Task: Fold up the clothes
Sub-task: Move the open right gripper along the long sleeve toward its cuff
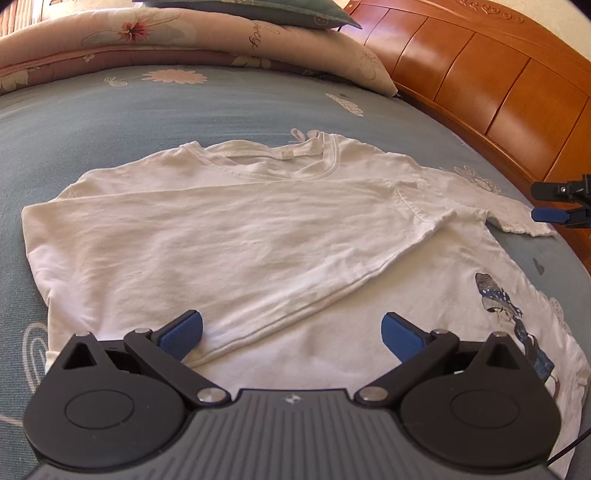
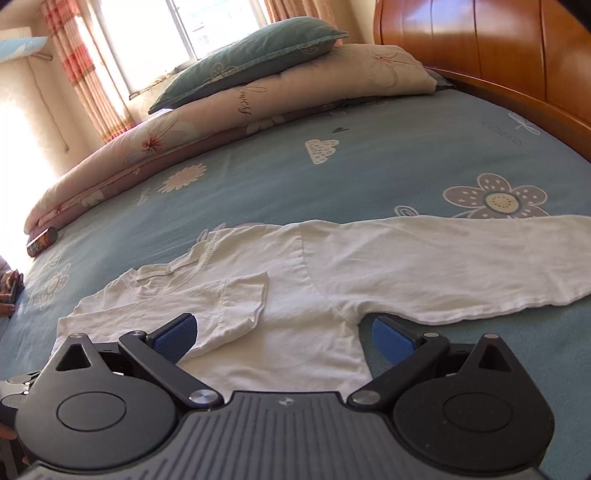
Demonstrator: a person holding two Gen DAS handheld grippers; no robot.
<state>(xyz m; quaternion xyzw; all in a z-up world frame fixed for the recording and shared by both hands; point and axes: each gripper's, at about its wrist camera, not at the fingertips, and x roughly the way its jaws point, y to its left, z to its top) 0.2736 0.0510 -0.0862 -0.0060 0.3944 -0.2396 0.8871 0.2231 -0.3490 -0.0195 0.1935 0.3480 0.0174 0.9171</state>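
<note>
A white T-shirt lies flat on the blue flowered bed sheet. One side, sleeve included, is folded across its front. A blue printed figure shows near the hem on the unfolded side. My left gripper hovers open over the folded edge near the hem, with nothing between its pads. My right gripper is wide open low over the shirt, beside the armpit of the outstretched sleeve, and grips nothing. In the left wrist view the right gripper shows at the right edge, next to that sleeve's cuff.
A folded floral quilt with a teal pillow on top lies along the far side of the bed. A wooden headboard borders the bed. A small dark can rests by the quilt. A bright window is behind.
</note>
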